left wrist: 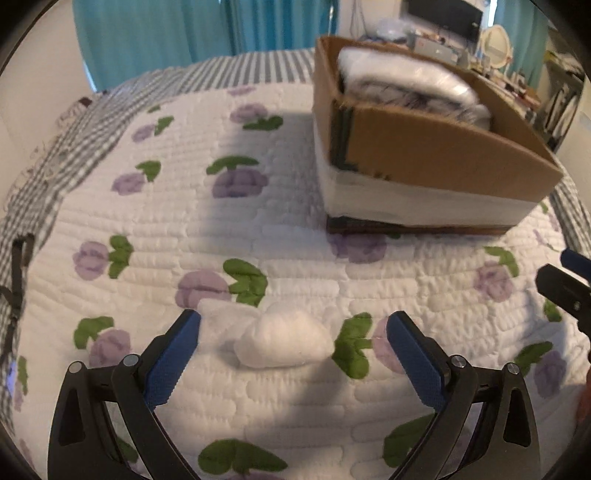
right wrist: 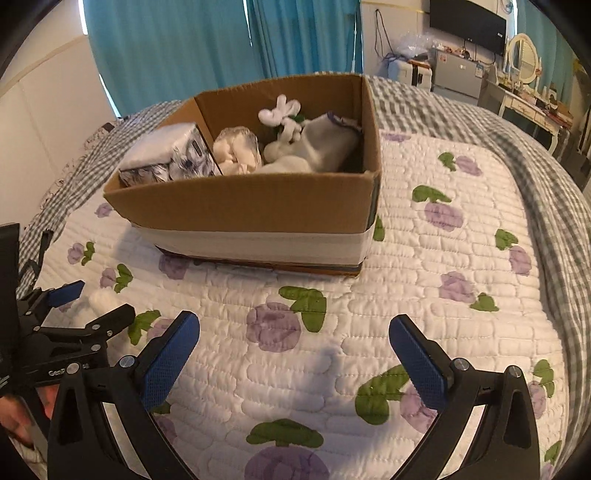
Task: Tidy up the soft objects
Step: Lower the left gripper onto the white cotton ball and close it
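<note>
**Both tongs spread, white wad lying loose between the left pair**

Left tongs (left wrist: 293,321): fingers are held wide apart above the quilt (left wrist: 258,229). A white cotton wad (left wrist: 286,341) is seen lying on the quilt between the two blue pads (left wrist: 173,362), touching neither. No grip is made.

Right tongs (right wrist: 294,323): fingers are also spread wide, nothing between them but bare quilt (right wrist: 424,266).

View differences:
- The wad is shown in full only by the left wrist camera. In the right wrist view just a small white piece of it (right wrist: 100,300) is seen, to the left of the right tongs, partly hidden behind the left tongs (right wrist: 79,301).
- The inside of the cardboard box (right wrist: 240,206) is shown only by the right wrist camera: a wrapped tissue pack (right wrist: 168,157) in the left compartment, then a clear bag of cotton (right wrist: 238,151), a white plush toy (right wrist: 282,118) and a grey cloth item (right wrist: 325,144) in the right compartment.
- From the left wrist camera the box (left wrist: 436,151) is seen ahead and to the right of the left tongs; only the tissue pack (left wrist: 406,81) shows over its wall, blurred.
- The right tongs (left wrist: 565,280) are caught at the right edge of the left view.

Surroundings: teal curtains (right wrist: 177,48) are seen behind the bed, a wall screen (right wrist: 467,24) and a dresser with oval mirror (right wrist: 522,59) far right. Part of a hand (right wrist: 22,417) is visible at the lower left of the right view.
</note>
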`<state>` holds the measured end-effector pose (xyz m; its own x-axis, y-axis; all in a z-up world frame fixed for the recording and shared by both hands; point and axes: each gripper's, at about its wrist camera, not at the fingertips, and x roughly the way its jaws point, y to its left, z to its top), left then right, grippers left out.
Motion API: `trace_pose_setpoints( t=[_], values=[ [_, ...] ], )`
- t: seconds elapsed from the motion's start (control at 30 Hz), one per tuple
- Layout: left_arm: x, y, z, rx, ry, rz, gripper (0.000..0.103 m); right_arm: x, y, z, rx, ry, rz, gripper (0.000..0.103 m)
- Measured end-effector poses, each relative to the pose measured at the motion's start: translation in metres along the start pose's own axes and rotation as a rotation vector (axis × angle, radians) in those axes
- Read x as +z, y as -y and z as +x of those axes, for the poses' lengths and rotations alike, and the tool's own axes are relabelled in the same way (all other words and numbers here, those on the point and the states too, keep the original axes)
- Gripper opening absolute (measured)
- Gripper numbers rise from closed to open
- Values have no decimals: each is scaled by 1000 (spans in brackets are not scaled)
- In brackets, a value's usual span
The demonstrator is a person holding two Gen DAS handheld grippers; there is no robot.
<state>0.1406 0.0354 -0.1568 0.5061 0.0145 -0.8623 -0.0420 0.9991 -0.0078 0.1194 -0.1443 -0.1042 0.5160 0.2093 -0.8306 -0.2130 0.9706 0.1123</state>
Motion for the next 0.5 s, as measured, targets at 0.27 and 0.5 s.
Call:
trace_pose_setpoints(
  t=[0.27,0.5],
  values=[
    [2,-11,22,-45,-63,-49,56,3,3,17,8,-36,20,103],
    [0,-11,18,-72,-45,-40,42,3,4,18,2,-40,25,103]
  ],
)
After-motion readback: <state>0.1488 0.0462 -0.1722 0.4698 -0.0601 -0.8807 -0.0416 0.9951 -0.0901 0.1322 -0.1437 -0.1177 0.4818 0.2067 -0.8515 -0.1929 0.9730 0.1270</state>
